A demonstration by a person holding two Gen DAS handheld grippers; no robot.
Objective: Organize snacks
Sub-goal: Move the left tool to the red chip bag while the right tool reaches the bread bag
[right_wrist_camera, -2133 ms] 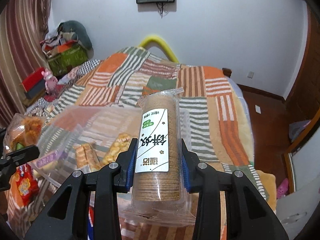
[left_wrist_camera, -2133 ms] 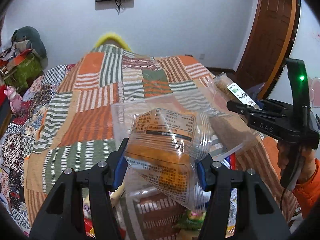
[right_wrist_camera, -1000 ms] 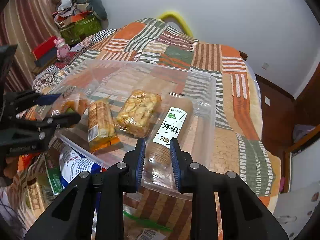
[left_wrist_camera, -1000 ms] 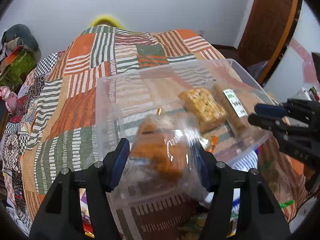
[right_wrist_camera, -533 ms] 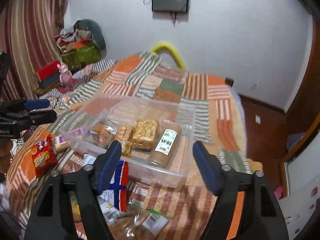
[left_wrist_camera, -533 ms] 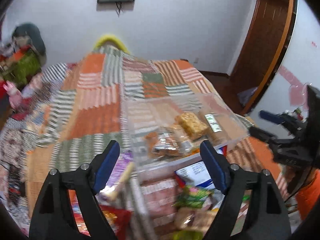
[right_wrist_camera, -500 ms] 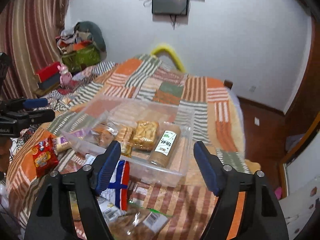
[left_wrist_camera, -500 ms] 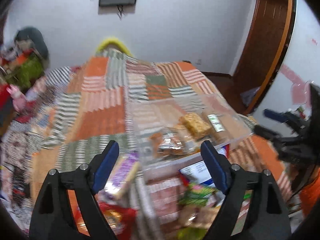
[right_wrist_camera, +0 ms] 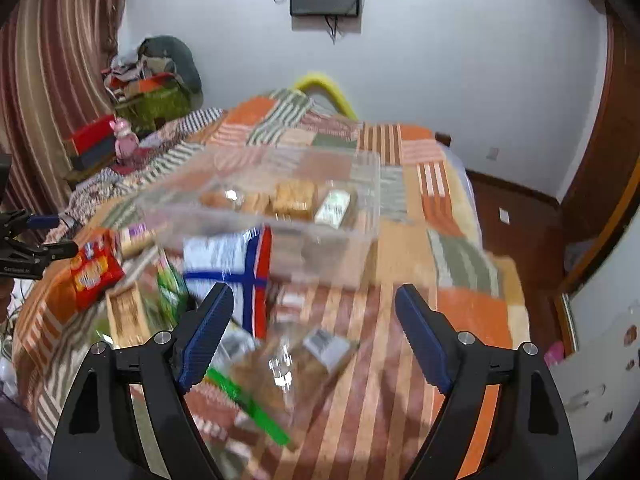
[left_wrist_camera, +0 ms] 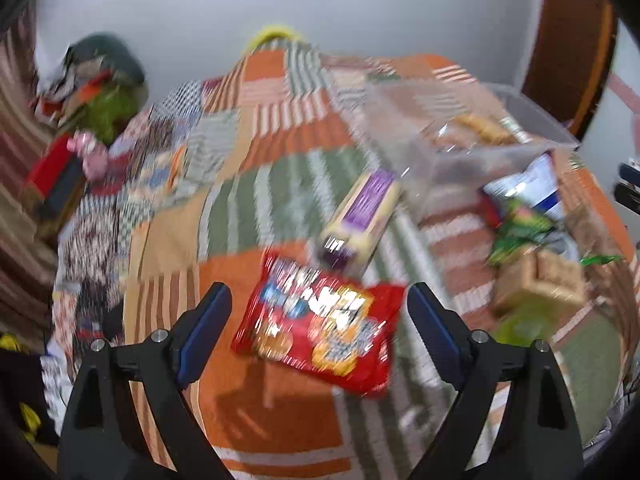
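Motion blurs both views. My left gripper (left_wrist_camera: 316, 294) hangs over a red snack bag (left_wrist_camera: 320, 328) lying flat on the quilt. Its jaws are opening wide, and the bag shows between them without touching the pads. Beyond it lies a purple-labelled pack (left_wrist_camera: 364, 212). My right gripper (right_wrist_camera: 314, 294) is also opening, above a clear pack of brown biscuits (right_wrist_camera: 288, 364), gripping nothing. The clear plastic bin (right_wrist_camera: 340, 248) sits ahead and holds several packs, among them a biscuit roll (right_wrist_camera: 334, 208) with a white label.
Loose snacks crowd the quilt in front of the bin (left_wrist_camera: 460, 168): a blue-white bag (right_wrist_camera: 232, 268), green packs (left_wrist_camera: 520, 228) and a brown biscuit pack (left_wrist_camera: 540, 284). Boxes and clutter (right_wrist_camera: 152, 100) line the bed's left side. A wooden door (left_wrist_camera: 568, 40) stands at the right.
Both grippers let go of their packs into the bin, then opened wide and drew back. The left one swung left until the red bag came under it.
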